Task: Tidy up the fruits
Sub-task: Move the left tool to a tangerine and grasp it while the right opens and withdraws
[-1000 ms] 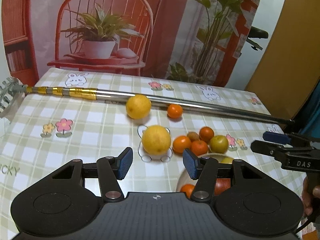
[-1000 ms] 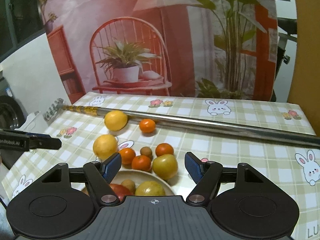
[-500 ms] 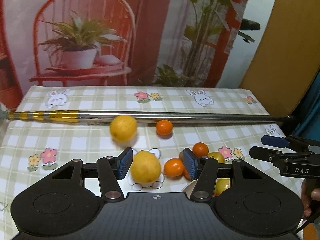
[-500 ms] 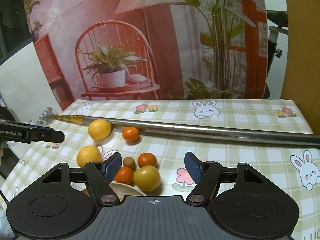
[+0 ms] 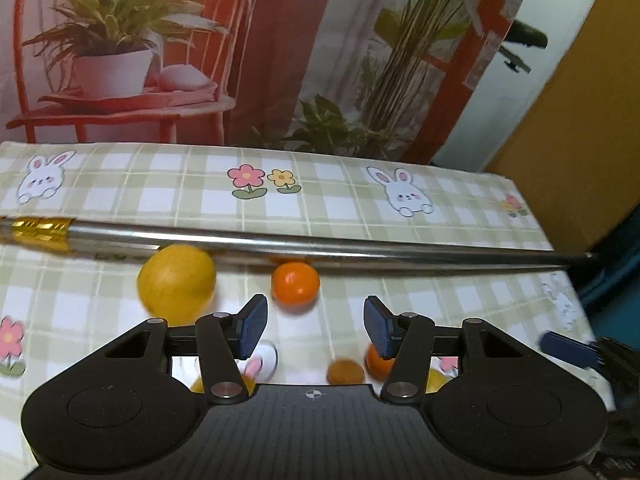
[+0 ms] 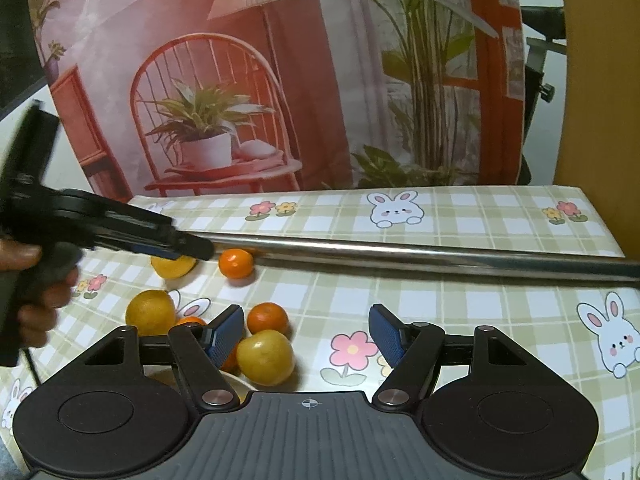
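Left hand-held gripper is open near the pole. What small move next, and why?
Probably ease the left hand-held gripper forward around the small orange: it lies just beyond the open jaws, free on the cloth, against the metal pole.

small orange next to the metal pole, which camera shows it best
The left wrist view: the small orange sits large and whole just beyond the open left gripper, beside the metal pole. The right wrist view shows it too, unblocked but smaller and farther off.
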`<state>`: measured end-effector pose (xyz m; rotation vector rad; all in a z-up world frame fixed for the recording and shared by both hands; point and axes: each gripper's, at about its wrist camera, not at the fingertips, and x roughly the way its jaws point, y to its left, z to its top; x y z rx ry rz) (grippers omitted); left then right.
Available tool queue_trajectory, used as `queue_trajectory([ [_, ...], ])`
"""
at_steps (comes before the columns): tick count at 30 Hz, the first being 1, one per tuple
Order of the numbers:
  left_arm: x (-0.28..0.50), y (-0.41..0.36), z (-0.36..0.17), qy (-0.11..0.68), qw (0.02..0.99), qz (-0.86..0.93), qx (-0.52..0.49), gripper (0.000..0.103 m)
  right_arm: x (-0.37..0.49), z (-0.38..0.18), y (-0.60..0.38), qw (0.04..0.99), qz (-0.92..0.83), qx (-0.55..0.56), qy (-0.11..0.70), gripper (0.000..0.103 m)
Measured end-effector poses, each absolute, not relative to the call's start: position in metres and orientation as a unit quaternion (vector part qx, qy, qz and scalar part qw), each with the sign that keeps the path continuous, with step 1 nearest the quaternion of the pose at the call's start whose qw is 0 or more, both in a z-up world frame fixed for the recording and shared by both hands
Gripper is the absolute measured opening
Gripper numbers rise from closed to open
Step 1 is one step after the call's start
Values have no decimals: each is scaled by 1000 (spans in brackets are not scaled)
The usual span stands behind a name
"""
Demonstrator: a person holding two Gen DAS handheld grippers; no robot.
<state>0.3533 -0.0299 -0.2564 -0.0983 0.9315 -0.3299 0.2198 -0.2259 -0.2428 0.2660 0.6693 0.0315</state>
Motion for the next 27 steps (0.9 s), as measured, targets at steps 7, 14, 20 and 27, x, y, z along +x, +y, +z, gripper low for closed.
queue_trajectory([
  [7, 380, -44, -276, 458, 878, -137, -36, 55, 221, -250, -238, 932, 6, 145, 332, 66],
  [14, 389, -54, -287, 461, 878, -130, -16, 50, 223, -256, -245, 928, 3, 160, 336, 66],
  [20, 391, -54, -294, 464, 878, -118, -8, 43, 223, -259, -246, 926, 4, 168, 339, 66],
  [27, 385, -52, -293, 459, 880, -122, -7, 40, 222, -261, -246, 924, 2, 175, 341, 66],
])
